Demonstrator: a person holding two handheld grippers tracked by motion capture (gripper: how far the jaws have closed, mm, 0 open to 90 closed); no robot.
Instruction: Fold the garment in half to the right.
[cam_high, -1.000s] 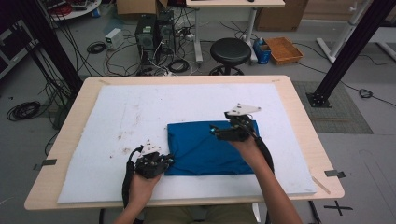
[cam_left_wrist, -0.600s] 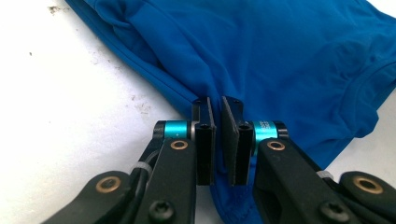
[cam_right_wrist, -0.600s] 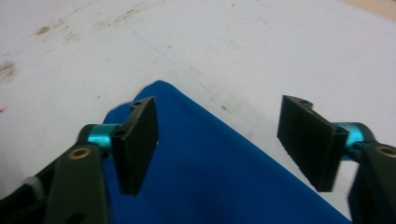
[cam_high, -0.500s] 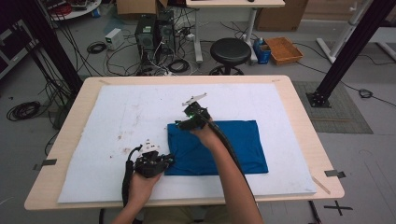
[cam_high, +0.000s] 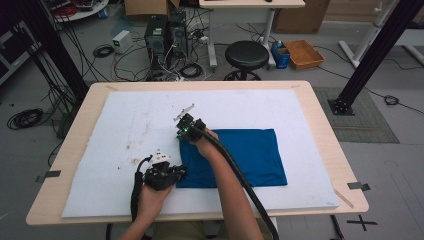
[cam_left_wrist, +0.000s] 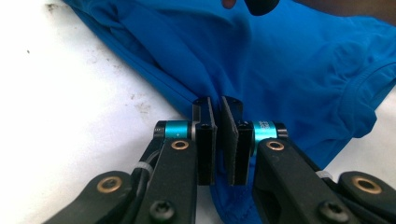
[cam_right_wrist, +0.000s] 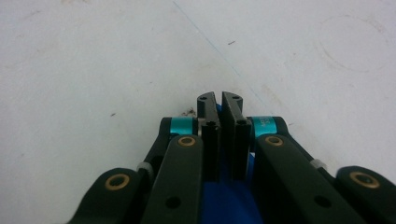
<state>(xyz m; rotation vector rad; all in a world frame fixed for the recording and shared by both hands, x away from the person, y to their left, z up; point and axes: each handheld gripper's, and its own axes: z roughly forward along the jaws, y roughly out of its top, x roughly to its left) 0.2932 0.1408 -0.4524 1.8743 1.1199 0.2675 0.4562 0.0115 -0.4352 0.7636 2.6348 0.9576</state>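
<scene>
A blue cloth (cam_high: 250, 155) lies flat on the white mat (cam_high: 125, 125), right of centre. My left gripper (cam_high: 181, 172) is at the cloth's near left corner. In the left gripper view it (cam_left_wrist: 218, 105) is shut on a pinched fold of the cloth (cam_left_wrist: 289, 60). My right gripper (cam_high: 181, 134) is at the far left corner, its arm lying across the cloth. Its jaws have just been closing. In the right gripper view it (cam_right_wrist: 218, 100) stands shut with blue cloth (cam_right_wrist: 224, 200) between and under the jaws and bare mat (cam_right_wrist: 93, 56) ahead.
The mat covers most of a wooden table (cam_high: 320, 125). Faint brown stains (cam_high: 131, 146) mark the mat left of the cloth. Behind the table stand a black stool (cam_high: 246, 54), computer cases (cam_high: 165, 35) with floor cables, and a black frame post (cam_high: 370, 55) at the right.
My right hand has swept left along the cloth's far edge, from its right end to the far left corner. The left hand and the cloth have stayed put.
</scene>
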